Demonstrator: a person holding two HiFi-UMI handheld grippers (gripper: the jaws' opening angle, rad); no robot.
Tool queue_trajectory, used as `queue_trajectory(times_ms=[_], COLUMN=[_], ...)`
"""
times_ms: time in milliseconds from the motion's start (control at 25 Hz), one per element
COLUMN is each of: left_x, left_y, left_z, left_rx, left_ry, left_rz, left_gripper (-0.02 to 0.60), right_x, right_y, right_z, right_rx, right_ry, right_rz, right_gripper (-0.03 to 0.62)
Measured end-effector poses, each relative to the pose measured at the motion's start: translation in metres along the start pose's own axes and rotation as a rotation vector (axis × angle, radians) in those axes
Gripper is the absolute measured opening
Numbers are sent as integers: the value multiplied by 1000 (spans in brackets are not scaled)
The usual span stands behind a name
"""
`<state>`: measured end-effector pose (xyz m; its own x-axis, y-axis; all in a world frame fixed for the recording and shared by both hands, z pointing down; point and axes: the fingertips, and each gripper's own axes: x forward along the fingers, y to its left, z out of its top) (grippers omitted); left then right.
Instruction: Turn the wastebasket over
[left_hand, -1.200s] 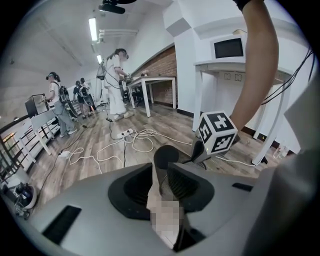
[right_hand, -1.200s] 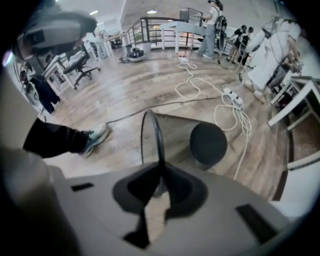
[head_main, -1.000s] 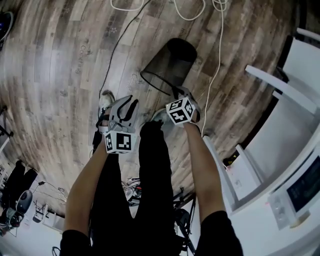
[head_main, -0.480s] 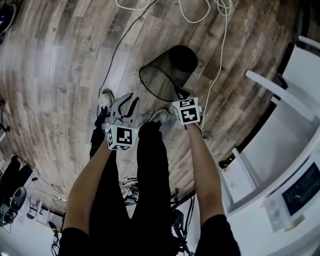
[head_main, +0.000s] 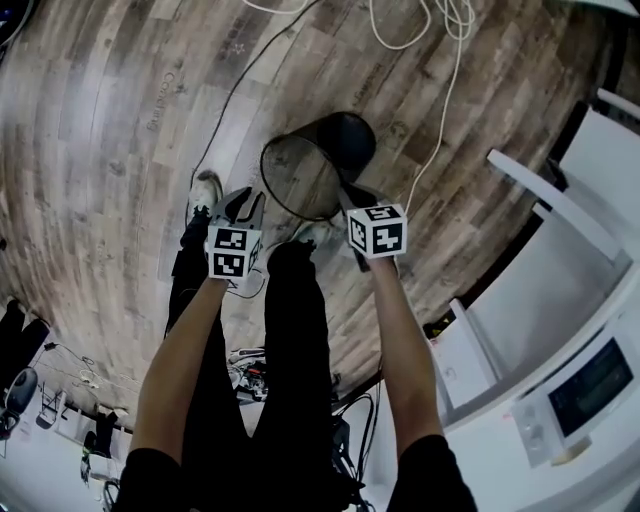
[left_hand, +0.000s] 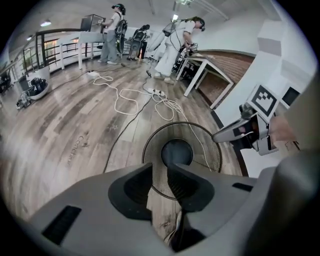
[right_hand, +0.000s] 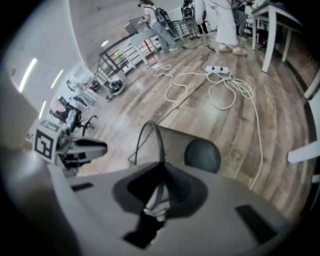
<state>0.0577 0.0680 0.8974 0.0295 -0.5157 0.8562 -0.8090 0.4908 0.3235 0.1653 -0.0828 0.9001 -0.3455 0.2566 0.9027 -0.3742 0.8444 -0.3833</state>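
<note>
ok so the right gripper's fingers are pinching shut on the thin wire rim of the wastebasket, and you can see the rim running straight up out of the gap between them. The left gripper's fingers are standing spread apart with nothing in them, just hanging over the near edge of that same rim without touching it. The wastebasket is a black mesh one, and it's sitting tipped on the wooden floor right in front of the person's feet, with its wide mouth facing back up at them and its solid dark base pointing away. From the left gripper you're looking right down inside it to the round bottom. The right gripper is holding the rim on the side nearer the white surface. A white cable is snaking across the floor past the basket's far side, and a thin black cable is running off on the other side. Way back across the room, a few other people are standing around a table.
</note>
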Motion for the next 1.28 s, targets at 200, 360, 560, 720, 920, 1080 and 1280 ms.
queue_trajectory(times_ms=[200, 360, 560, 720, 920, 1080, 1280], left_x=[3, 4, 4, 2, 1, 2, 1], left_y=[13, 27, 40, 35, 24, 19, 16], left_z=[-33, -51, -60, -57, -50, -48, -46], left_rx=[-32, -82, -143, -189, -208, -212, -266], left_ry=[99, 141, 157, 137, 118, 129, 126], left_rz=[9, 21, 9, -63, -135, -165, -204], left_gripper=[127, 144, 153, 160, 106, 106, 87], right_x=[-18, -41, -69, -85, -96, -102, -105], right_y=[29, 57, 82, 93, 98, 100, 94], right_z=[1, 6, 16, 23, 28, 30, 25], right_rx=[21, 16, -22, -44, -40, -32, -10], right_ry=[-7, -37, -70, -88, -97, -107, -108], right_rz=[56, 97, 123, 139, 147, 147, 138], right_gripper=[57, 57, 57, 57, 57, 55, 55])
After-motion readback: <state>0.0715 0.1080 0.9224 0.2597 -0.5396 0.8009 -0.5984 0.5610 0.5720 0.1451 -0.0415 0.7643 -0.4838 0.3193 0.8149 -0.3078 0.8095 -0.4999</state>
